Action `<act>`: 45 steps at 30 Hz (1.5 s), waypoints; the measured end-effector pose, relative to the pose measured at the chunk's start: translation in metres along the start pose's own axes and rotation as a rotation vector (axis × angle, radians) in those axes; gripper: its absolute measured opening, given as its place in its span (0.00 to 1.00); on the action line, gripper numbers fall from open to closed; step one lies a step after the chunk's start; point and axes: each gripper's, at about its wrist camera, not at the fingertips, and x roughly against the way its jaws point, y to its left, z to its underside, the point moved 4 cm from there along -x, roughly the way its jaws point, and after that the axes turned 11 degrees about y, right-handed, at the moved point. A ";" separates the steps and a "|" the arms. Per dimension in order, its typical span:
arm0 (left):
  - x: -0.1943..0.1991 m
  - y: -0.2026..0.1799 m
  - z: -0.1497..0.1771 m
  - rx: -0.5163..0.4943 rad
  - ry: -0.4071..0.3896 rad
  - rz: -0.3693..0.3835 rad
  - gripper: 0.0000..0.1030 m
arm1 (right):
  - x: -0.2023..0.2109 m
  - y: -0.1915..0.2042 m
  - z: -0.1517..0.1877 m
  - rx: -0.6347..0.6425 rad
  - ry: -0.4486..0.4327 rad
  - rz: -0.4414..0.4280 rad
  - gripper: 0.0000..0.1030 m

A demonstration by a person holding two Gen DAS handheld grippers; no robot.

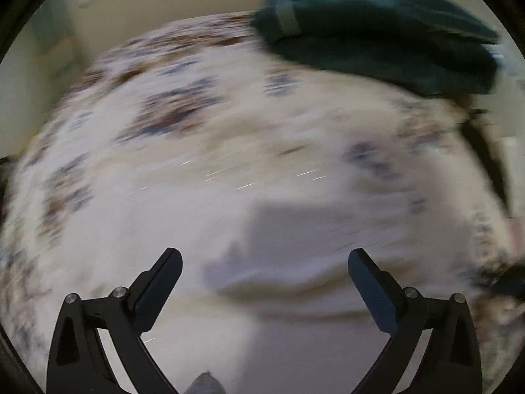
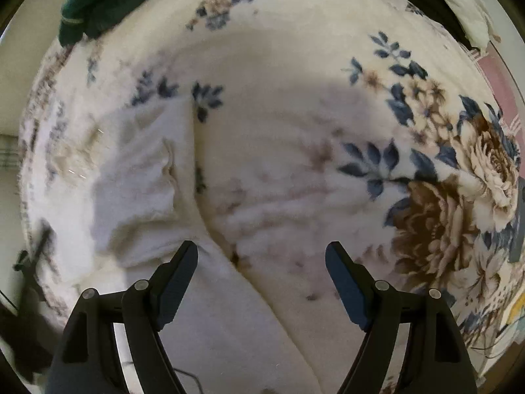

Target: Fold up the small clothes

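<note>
Cloth: white towel point(image 2: 137, 177) lies flat on the bed, up-left of the right gripper point(image 2: 262, 282); fold edge runs away from it.
Grippers: both spread wide, empty; left gripper point(image 1: 265, 290) over bare blanket (view blurred).
Done pile: green cloth point(image 1: 377, 32) far off.
Surface: floral blanket point(image 2: 426, 164), soft.

The left gripper point(image 1: 265, 259) points down at a white blanket point(image 1: 183, 151) printed with blue and brown flowers, its jaws spread wide with nothing between them. The whole picture is smeared by motion blur. A dark green folded garment point(image 1: 377, 36) with a pale strip near one edge lies on the blanket at the upper right, well apart from the fingers point(image 1: 164, 282).
</note>
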 end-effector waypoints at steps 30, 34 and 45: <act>-0.094 0.174 0.132 0.326 0.246 -0.026 1.00 | -0.030 0.109 -0.049 0.151 -0.029 -0.037 0.40; -0.037 0.173 0.134 0.391 0.114 -0.051 1.00 | -0.010 0.070 -0.069 0.088 -0.013 -0.145 0.42; 0.041 0.136 0.198 0.559 0.137 -0.210 1.00 | -0.128 0.075 -0.184 0.140 0.273 -0.304 0.27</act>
